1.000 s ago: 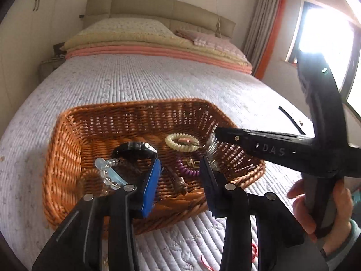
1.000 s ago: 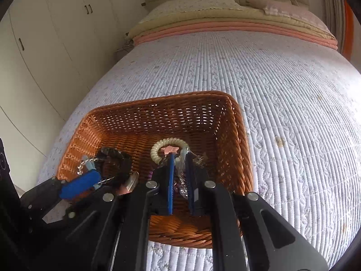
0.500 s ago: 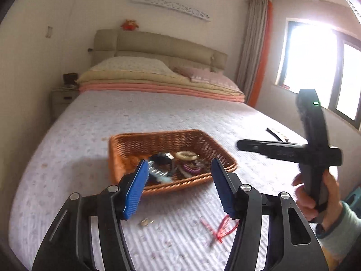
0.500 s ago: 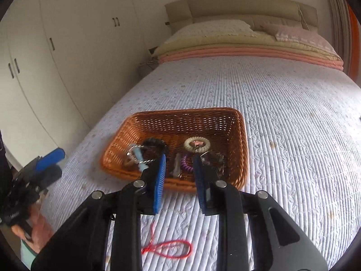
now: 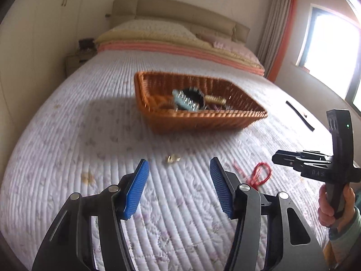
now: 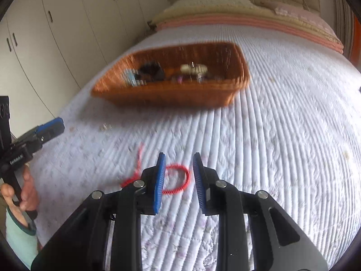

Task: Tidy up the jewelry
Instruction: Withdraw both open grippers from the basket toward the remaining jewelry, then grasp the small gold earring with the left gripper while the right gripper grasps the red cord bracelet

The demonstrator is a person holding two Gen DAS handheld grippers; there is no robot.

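Two loose pieces outstanding on quilted bedspread (image 5: 67, 135); wicker basket (image 5: 203, 122) beyond, already holding bracelets and hair ties.

Left gripper (image 5: 178, 187): jaws apart after widening, empty, aimed at small gold trinket (image 5: 172, 158). Right gripper (image 6: 178, 180): jaws slightly apart, empty, above red cord bracelet (image 6: 178, 180). Risks: thin cord slipping between pads; quilt fabric pinched; tiny trinket missed.
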